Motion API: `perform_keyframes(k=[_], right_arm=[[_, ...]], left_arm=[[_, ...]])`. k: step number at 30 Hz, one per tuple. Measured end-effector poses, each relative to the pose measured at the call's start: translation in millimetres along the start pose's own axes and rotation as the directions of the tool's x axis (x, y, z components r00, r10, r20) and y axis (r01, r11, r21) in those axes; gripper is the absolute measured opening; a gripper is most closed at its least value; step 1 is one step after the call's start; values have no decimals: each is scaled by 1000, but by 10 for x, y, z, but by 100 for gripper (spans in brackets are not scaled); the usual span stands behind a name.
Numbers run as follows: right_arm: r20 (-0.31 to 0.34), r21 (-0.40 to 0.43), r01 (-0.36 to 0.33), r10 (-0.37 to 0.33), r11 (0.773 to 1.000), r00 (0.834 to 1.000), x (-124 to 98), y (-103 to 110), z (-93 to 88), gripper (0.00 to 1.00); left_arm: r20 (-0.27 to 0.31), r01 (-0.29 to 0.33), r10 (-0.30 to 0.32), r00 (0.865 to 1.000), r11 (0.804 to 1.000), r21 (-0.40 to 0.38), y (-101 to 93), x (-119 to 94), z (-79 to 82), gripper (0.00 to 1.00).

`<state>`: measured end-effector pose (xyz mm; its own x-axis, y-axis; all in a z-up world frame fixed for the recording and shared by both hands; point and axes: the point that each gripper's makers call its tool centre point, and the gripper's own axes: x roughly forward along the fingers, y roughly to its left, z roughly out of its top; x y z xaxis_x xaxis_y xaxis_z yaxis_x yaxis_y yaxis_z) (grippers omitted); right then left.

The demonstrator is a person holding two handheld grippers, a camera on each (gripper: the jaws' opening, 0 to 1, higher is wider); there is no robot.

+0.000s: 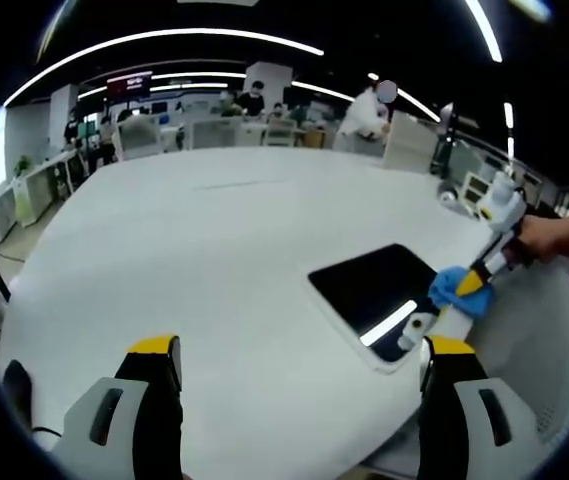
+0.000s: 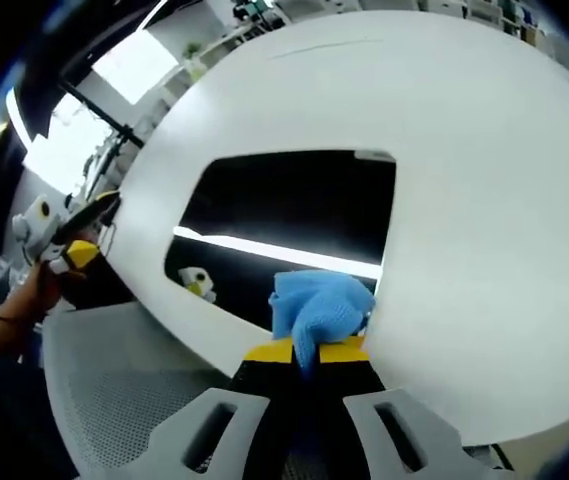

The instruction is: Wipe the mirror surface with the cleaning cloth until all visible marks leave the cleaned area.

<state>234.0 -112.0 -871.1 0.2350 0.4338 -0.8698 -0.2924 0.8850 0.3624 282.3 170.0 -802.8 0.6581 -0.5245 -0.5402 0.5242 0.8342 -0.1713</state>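
Note:
The mirror (image 1: 369,290) is a dark rectangle lying flat on the white table (image 1: 214,250), close to its near edge. A blue cleaning cloth (image 1: 452,292) rests on the mirror's right corner, and my right gripper (image 1: 476,282) comes in from the right, shut on it. In the right gripper view the cloth (image 2: 319,308) bunches between the yellow-tipped jaws of the right gripper (image 2: 307,352) at the near edge of the mirror (image 2: 284,205), which reflects a bright light strip. My left gripper (image 1: 304,352) stands wide open over bare table, left of the mirror. The left gripper (image 2: 69,250) also appears at the left, held by a hand.
A white mesh chair (image 2: 114,390) stands below the table's edge near the mirror. Desks, screens and several people (image 1: 364,112) fill the far side of the room. The white table (image 2: 484,180) stretches wide beyond the mirror.

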Motion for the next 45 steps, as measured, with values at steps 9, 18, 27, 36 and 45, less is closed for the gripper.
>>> perform_keyframes(k=[9,18,27,36,45], right_arm=[[-2,21,8,-8,1000,1000,7,-33,41,0],[5,28,28,-28,999,1000,21,-64,129,0],[16,13,49,-49,999,999,50,-123,279,0],[22,2,62,-62,998,998,88,-187,432,0],[30,-5,75,-74,997,997,124,-252,580,0]], left_arm=[[12,8,-8,1000,1000,-4,-29,7,-9,100],[57,-9,13,998,997,-72,26,-42,50,100],[58,-22,27,998,997,-72,70,-62,57,100],[45,-17,20,999,998,-65,62,-64,12,100],[46,-28,31,998,998,-64,104,-89,39,100]])
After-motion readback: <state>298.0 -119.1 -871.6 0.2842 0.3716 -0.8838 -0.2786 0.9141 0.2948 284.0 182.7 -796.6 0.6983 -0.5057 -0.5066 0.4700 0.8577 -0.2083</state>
